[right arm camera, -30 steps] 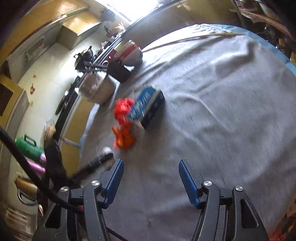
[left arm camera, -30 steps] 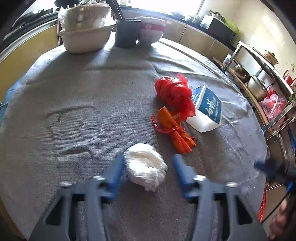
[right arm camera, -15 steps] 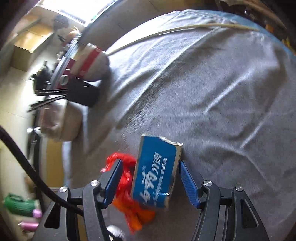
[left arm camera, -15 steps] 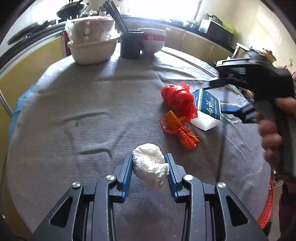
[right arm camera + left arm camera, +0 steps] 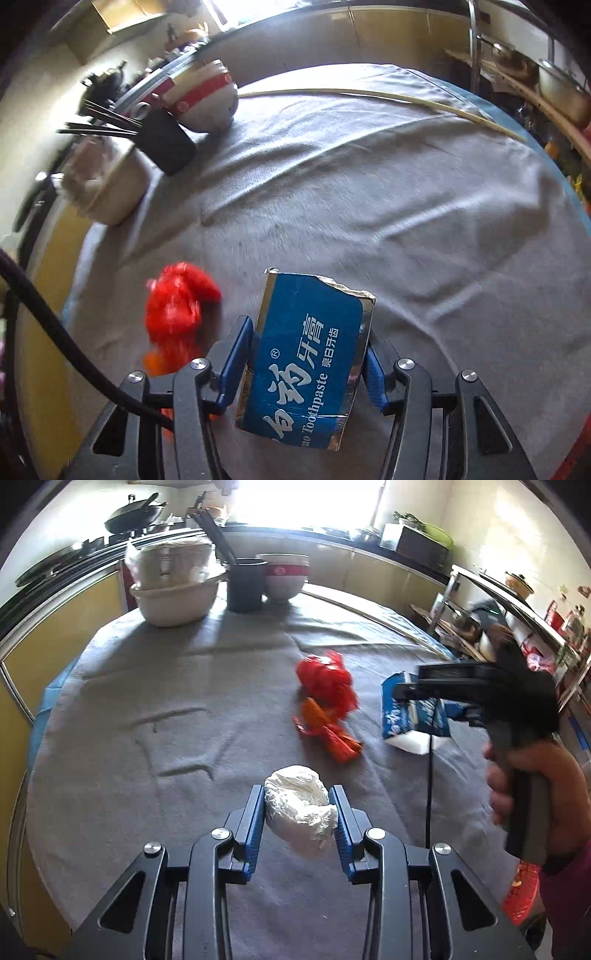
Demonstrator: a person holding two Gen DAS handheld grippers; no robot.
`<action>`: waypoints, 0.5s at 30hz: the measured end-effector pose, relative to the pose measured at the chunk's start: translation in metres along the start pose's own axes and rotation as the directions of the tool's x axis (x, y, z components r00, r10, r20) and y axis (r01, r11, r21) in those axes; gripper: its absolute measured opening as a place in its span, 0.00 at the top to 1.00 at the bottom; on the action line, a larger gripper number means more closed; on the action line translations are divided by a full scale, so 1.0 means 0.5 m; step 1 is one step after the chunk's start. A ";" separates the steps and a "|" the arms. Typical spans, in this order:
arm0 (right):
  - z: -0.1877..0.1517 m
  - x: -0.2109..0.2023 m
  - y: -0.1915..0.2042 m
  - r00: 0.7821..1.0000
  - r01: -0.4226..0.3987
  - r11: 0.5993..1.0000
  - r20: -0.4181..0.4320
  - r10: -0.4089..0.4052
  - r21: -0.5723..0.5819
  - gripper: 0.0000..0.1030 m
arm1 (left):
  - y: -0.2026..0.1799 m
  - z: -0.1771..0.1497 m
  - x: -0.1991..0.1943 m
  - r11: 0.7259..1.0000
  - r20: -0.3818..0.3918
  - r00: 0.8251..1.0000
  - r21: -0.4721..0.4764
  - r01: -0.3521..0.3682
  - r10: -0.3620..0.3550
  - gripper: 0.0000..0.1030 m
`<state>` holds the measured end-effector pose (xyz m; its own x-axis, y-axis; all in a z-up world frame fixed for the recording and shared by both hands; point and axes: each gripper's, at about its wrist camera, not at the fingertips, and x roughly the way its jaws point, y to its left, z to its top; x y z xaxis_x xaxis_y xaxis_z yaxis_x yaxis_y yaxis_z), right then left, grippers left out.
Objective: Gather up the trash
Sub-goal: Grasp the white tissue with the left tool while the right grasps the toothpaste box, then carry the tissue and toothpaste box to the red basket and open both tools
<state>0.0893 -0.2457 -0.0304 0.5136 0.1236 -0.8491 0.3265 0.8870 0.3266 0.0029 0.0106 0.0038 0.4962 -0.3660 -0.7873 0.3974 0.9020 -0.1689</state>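
Left wrist: red bag [image 5: 327, 681] beside orange wrapper [image 5: 328, 734].

Tablecloth [image 5: 184, 701]: grey, creased, spread beneath and ahead of the fingers.
Cream basin [image 5: 173, 602]: far ahead and left of the left fingers, holding a white bundle in clear plastic.
Dark utensil cup [image 5: 245, 585]: just right of the basin, chopsticks sticking up.
Red-banded bowl [image 5: 284, 576]: just right of the cup.
Wok [image 5: 135, 513]: on the stove beyond the table.
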 end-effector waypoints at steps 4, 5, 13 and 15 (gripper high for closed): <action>-0.058 -0.067 -0.057 0.996 -0.085 0.996 0.024 0.085 -0.018 0.44 | -0.042 -0.008 -0.007 0.999 0.000 1.000 0.052 0.002 -0.002 0.64; -0.081 -0.088 -0.071 0.993 -0.109 0.994 0.032 0.109 -0.022 0.44 | -0.054 -0.010 -0.008 0.998 0.000 1.000 0.068 -0.001 0.001 0.64; -0.197 -0.205 -0.175 0.973 -0.210 0.978 0.093 0.210 -0.007 0.43 | -0.153 -0.021 -0.029 0.980 0.011 0.998 0.192 -0.059 0.058 0.64; -0.220 -0.236 -0.197 0.969 -0.216 0.976 0.118 0.217 -0.015 0.43 | -0.178 -0.024 -0.035 0.971 0.020 0.997 0.225 -0.075 0.072 0.64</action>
<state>-0.0910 -0.2987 -0.0082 0.6623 0.2591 -0.7030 0.1955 0.8460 0.4960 -0.0503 -0.0607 0.0255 0.5388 -0.3042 -0.7856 0.5227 0.8520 0.0285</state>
